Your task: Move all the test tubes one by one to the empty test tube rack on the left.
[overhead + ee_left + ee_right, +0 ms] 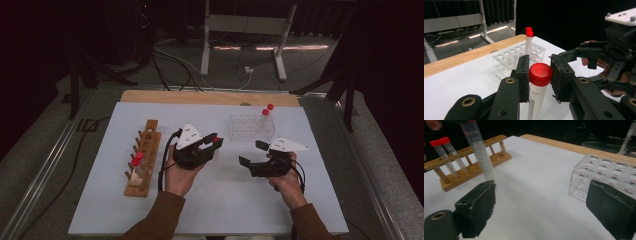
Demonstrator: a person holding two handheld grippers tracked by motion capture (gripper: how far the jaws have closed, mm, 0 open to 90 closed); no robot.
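1. Between your left gripper's [539, 80] jaws, a red-capped tube [537, 92] is standing upright; you are clamping both pads just under its cap, so this claw is closed on the tube. From the high view, the same left gripper [216, 141] is hanging over the middle of the white table [100, 200], its red cap showing at the jaw tips.
2. To the right of it, you are holding the right gripper [252, 153] with its jaws spread wide and nothing between them. No pad is touching anything.
3. Along the right gripper view, the two black pads [477, 207] are standing far apart over bare table. The clear lower length of the tube [480, 152] is hanging slantwise just beyond the left-hand pad, apart from it.
4. At the left side of the table, the wooden rack [143, 157] is carrying two more red-capped tubes [136, 162].
5. Beyond the right gripper, the clear plastic rack [251, 127] is carrying two capped tubes [265, 117] at its right end, well apart from the held tube.
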